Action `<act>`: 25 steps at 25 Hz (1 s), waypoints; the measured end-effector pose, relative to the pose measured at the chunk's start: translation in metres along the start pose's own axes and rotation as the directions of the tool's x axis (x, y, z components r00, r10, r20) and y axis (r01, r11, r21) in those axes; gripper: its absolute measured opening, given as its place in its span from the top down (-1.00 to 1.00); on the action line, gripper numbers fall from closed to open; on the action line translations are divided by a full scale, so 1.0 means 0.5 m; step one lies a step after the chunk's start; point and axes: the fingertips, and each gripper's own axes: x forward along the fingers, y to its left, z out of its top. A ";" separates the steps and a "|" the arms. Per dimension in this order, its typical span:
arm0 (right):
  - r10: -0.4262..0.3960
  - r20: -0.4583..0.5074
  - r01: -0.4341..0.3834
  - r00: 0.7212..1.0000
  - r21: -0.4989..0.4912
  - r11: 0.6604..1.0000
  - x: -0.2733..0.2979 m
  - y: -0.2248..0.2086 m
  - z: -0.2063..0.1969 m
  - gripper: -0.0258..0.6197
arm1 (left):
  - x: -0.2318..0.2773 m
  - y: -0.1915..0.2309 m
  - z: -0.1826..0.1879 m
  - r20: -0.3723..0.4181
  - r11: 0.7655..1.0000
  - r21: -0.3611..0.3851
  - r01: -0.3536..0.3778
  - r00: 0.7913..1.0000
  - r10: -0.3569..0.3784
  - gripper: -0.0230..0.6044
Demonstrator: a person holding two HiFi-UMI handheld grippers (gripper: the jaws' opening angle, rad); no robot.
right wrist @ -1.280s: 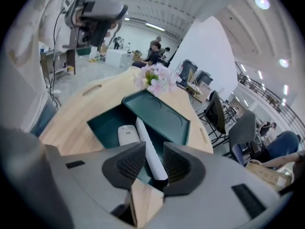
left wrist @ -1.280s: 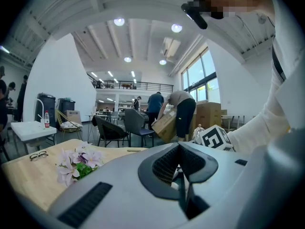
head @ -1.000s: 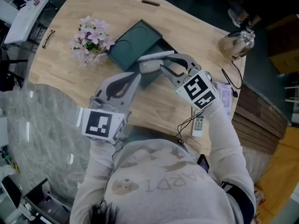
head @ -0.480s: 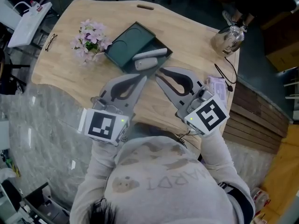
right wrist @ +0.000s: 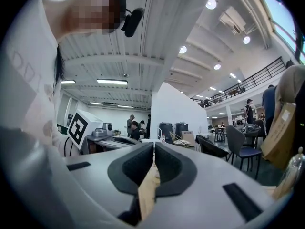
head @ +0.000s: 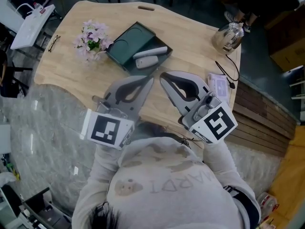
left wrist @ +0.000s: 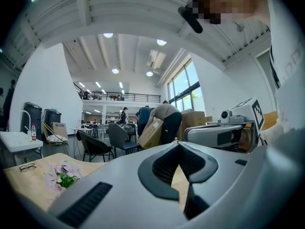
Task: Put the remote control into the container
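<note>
Remote (head: pixel 151 57) is seen lying in the green container (head: pixel 125 43) on the table (head: pixel 190 32), near the flowers (head: pixel 93 39). The left gripper (head: pixel 151 80) and right gripper (head: pixel 162 76) are held just short of the container, each with jaws closed together and empty.

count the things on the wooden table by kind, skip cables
remote control: 1
container: 1
flower bunch: 1
eyeglasses: 1
glass pot: 1
purple packet: 1
total: 6
</note>
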 end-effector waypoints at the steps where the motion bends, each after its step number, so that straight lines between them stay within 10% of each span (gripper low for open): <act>1: 0.006 -0.001 -0.006 1.000 0.001 1.000 -0.003 0.005 0.002 0.84 | -0.002 -0.003 0.003 0.003 1.000 0.001 -0.001 1.000 0.001 0.93; 25: 0.037 0.036 -0.038 0.999 0.023 0.999 -0.019 0.053 0.027 0.85 | -0.033 -0.012 0.042 0.035 1.000 0.024 -0.019 0.999 0.018 0.93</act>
